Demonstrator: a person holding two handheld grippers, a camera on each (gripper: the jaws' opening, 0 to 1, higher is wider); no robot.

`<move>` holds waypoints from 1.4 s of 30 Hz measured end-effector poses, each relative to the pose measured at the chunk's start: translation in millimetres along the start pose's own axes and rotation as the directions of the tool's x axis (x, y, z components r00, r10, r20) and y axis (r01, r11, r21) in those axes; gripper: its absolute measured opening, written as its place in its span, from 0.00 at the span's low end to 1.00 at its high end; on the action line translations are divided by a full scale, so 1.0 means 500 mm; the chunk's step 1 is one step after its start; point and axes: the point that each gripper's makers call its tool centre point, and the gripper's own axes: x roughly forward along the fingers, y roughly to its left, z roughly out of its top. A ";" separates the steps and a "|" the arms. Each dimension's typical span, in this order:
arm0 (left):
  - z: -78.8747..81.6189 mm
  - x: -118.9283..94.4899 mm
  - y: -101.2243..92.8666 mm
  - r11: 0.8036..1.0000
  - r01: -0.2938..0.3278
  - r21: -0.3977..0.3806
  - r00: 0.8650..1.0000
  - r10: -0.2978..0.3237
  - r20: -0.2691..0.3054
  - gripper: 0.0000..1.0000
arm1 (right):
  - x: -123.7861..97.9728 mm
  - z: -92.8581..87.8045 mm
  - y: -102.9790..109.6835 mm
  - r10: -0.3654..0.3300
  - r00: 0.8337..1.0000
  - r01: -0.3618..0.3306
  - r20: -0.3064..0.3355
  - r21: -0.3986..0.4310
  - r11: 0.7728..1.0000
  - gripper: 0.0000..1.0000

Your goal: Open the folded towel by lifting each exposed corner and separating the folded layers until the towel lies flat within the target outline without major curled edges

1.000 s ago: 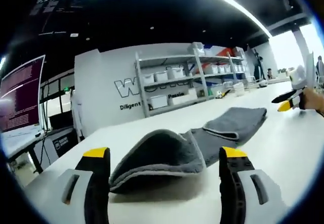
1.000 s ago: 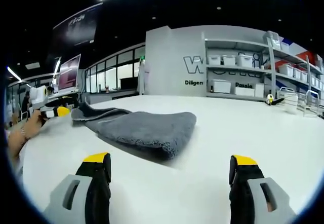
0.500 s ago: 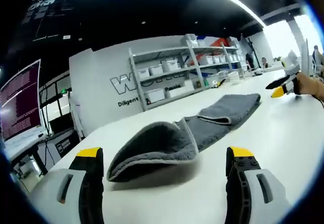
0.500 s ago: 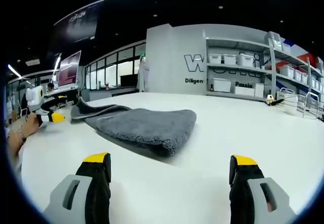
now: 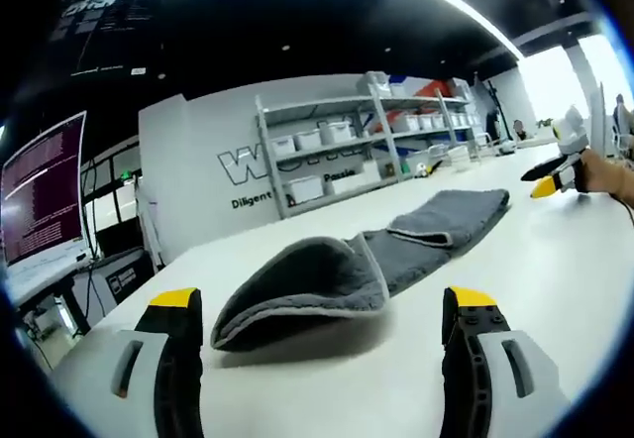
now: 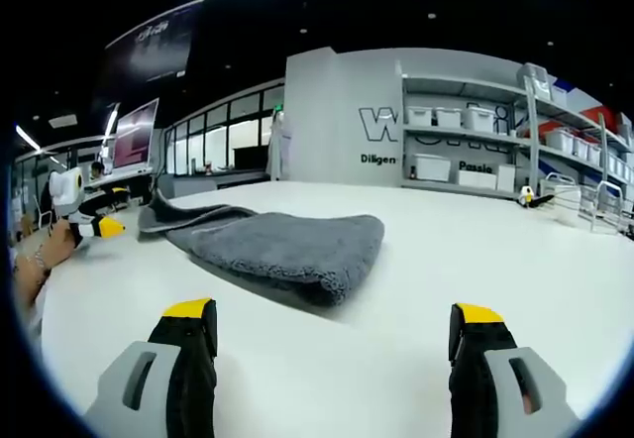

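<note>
Left gripper view: grey towel (image 5: 327, 279) lies folded on white counter (image 5: 555, 260), apart from left claw (image 5: 322, 359); both claws gape empty; towel looks soft, limp, light; pinch raised near flap edge.

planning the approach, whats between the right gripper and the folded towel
Only bare white table: in the right gripper view, nothing lies between the open right gripper and the grey towel.

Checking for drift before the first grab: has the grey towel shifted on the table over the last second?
No. In the right gripper view the towel keeps its place against the shelves behind it.
</note>
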 end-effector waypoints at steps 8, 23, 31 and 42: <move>-0.003 -0.014 -0.010 1.000 0.005 -0.013 1.000 -0.005 -0.002 0.99 | 0.010 0.030 0.055 0.004 0.998 -0.002 0.059 -0.035 0.999 0.97; 0.000 -0.039 -0.040 1.000 0.014 -0.010 1.000 -0.014 0.017 0.99 | 0.103 0.041 0.250 0.119 0.992 -0.112 0.029 -0.177 0.978 0.87; -0.005 -0.047 -0.032 0.996 0.019 -0.092 0.999 -0.016 0.031 0.99 | 0.139 0.061 0.315 0.134 0.988 -0.101 0.076 -0.339 0.935 0.70; -0.009 -0.035 -0.035 0.997 0.019 -0.068 1.000 -0.017 0.020 0.98 | 0.222 0.053 0.337 0.163 0.986 -0.137 0.029 -0.413 0.901 0.40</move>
